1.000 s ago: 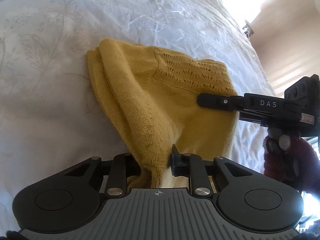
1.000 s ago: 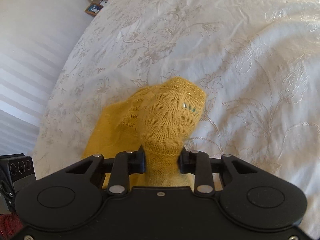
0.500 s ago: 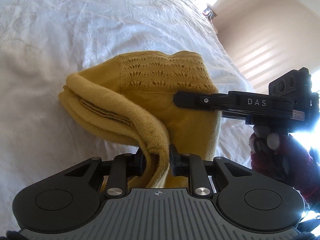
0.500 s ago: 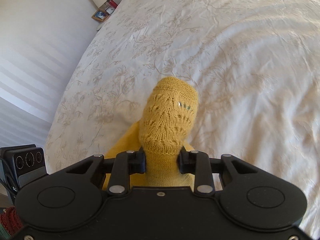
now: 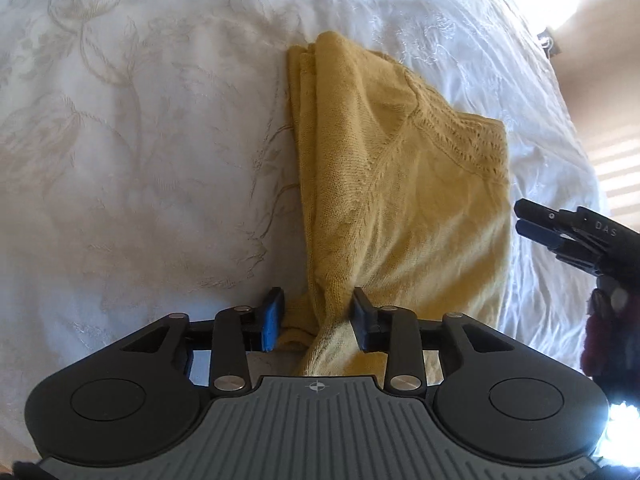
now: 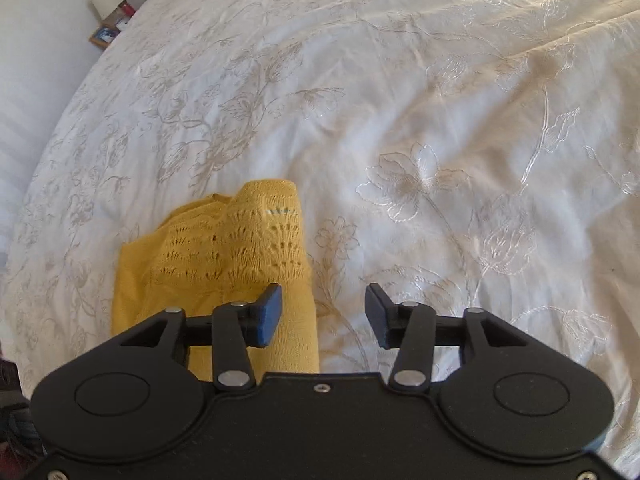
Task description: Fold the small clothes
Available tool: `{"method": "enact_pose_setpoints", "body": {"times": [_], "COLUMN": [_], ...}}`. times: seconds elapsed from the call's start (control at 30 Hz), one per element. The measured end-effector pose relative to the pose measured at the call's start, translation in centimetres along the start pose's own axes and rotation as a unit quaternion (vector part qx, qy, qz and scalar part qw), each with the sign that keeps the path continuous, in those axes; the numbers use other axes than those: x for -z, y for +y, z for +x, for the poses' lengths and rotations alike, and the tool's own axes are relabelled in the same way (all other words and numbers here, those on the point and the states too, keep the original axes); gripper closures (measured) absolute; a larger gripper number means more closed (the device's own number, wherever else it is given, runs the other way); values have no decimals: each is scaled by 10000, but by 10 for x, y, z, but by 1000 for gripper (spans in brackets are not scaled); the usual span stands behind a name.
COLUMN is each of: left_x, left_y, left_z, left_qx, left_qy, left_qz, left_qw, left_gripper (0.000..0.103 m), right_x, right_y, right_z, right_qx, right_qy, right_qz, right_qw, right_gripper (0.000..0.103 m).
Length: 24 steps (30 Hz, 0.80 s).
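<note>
**Figure: A folded yellow knit on the bed, both grippers parted at its edges**

The yellow knit garment [image 5: 404, 184] lies folded on the white embroidered bedspread [image 5: 140, 140]. In the left wrist view it runs from the centre of the frame toward 12 o'clock, with stacked fold edges along its 9 o'clock side and an openwork lace band toward 2 o'clock. In the right wrist view [image 6: 224, 256] the same lace panel sits at about 8 o'clock from the frame centre.

The left gripper [image 5: 316, 316] has its fingers apart; a bunched ridge of the near hem stands between them, touching or almost touching the right-hand pad but clear of the blue pad, so it is not clamped. The right gripper [image 6: 324, 314] also has its fingers apart. The garment's right edge lies under or against its blue left finger, and bare bedspread fills the gap. In the left wrist view the right gripper's fingertips appear at 3 o'clock, just beside the garment's edge, not on it.

Handling, as judged: the knit looks light, soft and limp, with no stiffness to hold a crease, so layers may slide or spring open. The lace band may snag and stretch. Hold is best taken on the plain-knit corners, through all layers, with both corners lifted together. A nightstand [image 6: 110, 26] with a lamp stands at 11 o'clock.
</note>
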<state>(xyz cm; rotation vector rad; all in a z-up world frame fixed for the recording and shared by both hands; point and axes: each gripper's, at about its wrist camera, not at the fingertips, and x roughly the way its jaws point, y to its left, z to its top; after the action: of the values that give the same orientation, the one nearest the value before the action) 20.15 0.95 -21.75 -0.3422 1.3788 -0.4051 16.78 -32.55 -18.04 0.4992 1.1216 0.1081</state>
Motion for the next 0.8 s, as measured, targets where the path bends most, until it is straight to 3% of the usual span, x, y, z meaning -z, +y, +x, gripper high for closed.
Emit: {"method": "enact_pose_setpoints", "body": {"times": [0.13, 0.3, 0.47, 0.57, 0.67, 0.73, 0.8], "left_x": [3, -2, -34, -54, -74, -83, -87], "left_y": [-18, -49, -74, -74, -57, -38, -27], "left_z": [-21, -52, -24, 2, 26, 32, 30], "left_qx": [-363, -556, -766, -1199, -1685, -1611, -1506], "left_qy": [-214, -989, -1302, -1296, -1011, -994, -1006], "left_qz": [528, 1065, 1358, 1472, 1338, 869, 537], "left_qw": [9977, 9878, 9791, 9732, 9713, 9781, 9820], "left_gripper": [63, 60, 55, 55, 50, 36, 33], "right_x": [19, 38, 50, 60, 66, 65, 61], "right_y": [-4, -3, 6, 11, 7, 8, 11], "right_z": [-4, -5, 10, 26, 32, 31, 27], "right_qx": [-302, -649, -775, -386, -331, -312, -275], "right_qy": [257, 464, 845, 1174, 1170, 1200, 1236], "right_qz": [-243, -423, -798, -1232, -1224, -1205, -1256], "right_qw": [9989, 9959, 9902, 9847, 9850, 9849, 9840], "right_gripper": [43, 36, 28, 28, 28, 28, 28]}}
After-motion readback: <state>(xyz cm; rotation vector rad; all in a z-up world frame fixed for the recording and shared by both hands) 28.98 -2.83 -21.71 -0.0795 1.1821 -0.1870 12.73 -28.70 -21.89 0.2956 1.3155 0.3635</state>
